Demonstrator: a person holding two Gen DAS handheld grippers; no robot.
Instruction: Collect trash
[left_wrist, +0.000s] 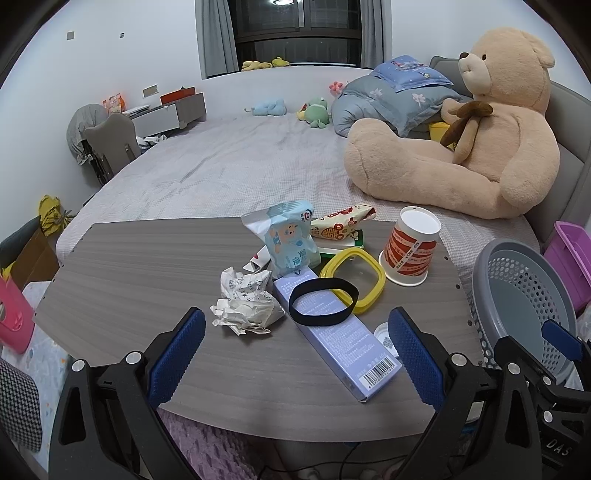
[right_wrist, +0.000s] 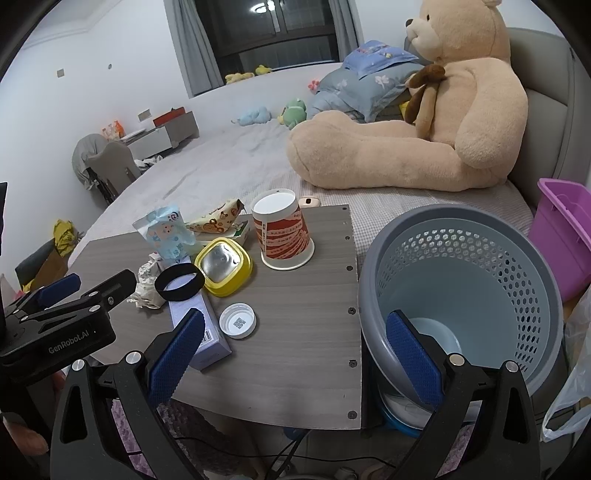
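hovering at the near edge of the surface (left_wrist: 147, 258), both tools are spread and hold nothing, so collecting looks barely begun. the left tool (left_wrist: 297, 354) faces the crumpled paper (left_wrist: 247, 302) and the purple box (left_wrist: 332, 332) with a black band (left_wrist: 323, 302) on it. the right tool (right_wrist: 295, 354) sits between the white cap (right_wrist: 237, 320) and the empty grey basket (right_wrist: 461, 295) at the right. next: close on the paper and carry it right.

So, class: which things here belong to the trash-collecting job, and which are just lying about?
Job:
crumpled paper
snack wrapper
paper cup
purple box
bottle cap
waste basket

Lying about:
teddy bear
frog toy
quilt
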